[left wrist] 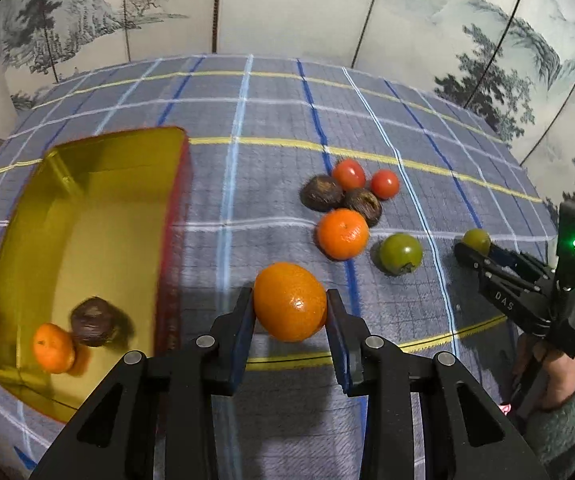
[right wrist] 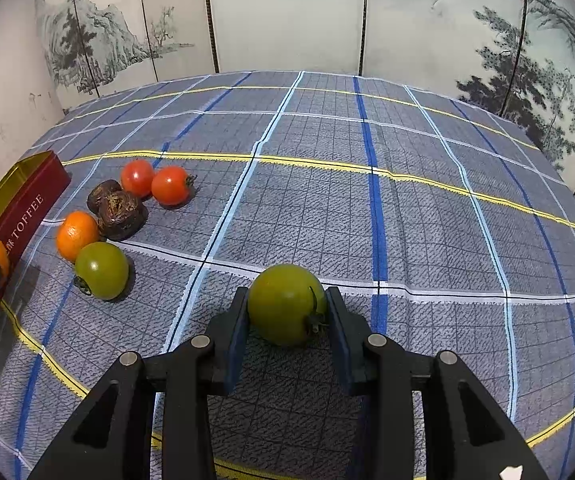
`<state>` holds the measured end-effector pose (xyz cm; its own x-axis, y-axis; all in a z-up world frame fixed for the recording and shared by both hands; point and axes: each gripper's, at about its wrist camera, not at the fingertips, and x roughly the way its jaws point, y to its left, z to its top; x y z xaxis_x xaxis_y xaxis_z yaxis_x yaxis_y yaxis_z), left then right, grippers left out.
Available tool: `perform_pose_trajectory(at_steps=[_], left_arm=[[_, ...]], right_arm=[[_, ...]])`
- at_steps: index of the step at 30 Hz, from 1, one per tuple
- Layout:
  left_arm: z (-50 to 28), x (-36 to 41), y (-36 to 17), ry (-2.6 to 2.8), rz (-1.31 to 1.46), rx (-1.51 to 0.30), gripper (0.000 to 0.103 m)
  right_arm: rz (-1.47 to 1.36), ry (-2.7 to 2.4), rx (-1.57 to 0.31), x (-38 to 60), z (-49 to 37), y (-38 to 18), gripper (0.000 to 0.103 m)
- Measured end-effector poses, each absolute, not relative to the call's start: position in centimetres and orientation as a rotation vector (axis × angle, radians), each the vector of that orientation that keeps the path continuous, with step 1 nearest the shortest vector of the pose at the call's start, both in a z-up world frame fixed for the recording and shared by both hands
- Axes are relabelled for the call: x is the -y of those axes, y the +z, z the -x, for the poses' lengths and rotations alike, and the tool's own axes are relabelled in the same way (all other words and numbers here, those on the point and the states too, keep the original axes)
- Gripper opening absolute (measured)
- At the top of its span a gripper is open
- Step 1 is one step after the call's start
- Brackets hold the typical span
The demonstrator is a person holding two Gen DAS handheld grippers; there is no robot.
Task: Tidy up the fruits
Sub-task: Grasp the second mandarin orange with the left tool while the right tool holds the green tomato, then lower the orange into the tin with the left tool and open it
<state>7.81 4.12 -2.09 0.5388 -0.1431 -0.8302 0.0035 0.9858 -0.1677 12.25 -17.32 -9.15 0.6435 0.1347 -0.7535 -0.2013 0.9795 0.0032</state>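
While you hold both tools over the checked cloth, this is how things lie.

Left tool (left wrist: 290,303): you have it pinching a mandarin (left wrist: 290,301), pads pressed on its two sides, the fruit lifted clear of the cloth with its shadow below.

Right tool (right wrist: 287,306): you have it pinching a green tomato (right wrist: 285,304), stem end turned toward the right pad; whether the fruit touches the cloth you cannot tell.

Tin (left wrist: 87,248): a gold-lined box with red outer walls, left of your left tool; the right wrist view shows "TOFFEE" lettering on its side. Inside, at the near end, a small mandarin (left wrist: 53,347) lies touching a dark brown fruit (left wrist: 93,322).

Loose cluster: two red tomatoes (right wrist: 137,177) and (right wrist: 170,185) side by side at the far end; two dark brown wrinkled fruits (right wrist: 121,210) just before them, touching; an orange mandarin (right wrist: 76,235) against the nearer brown one; a second green tomato (right wrist: 101,270) nearest you, just beside that mandarin.

Surface (right wrist: 407,220): covered by a grey-blue cloth with yellow, white and blue lines.

Backdrop: a folding screen (right wrist: 287,16) painted with pines and mountains stands behind the surface.

Your right hand (left wrist: 559,380): in a fuzzy grey-green sleeve, gripping the handle.
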Motion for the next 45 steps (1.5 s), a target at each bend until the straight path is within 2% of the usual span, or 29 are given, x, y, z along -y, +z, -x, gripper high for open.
perform_pose_trajectory(at_steps=[10, 21, 45], left_arm=[[-8.4, -11.3, 0.3, 0.066, 0.145, -0.925, 0.036], [-10.1, -19.4, -3.1, 0.242, 0.130, -0.993, 0.036], [-9.5, -19.8, -6.5, 0.260, 0.076, -1.071, 0.036]], right_arm=[[0.096, 0.185, -0.851, 17.2, -12.2, -9.2, 0.035], [0.096, 0.185, -0.851, 17.2, -12.2, -9.2, 0.035], [0.096, 0.185, -0.851, 17.1, -12.2, -9.2, 0.035]])
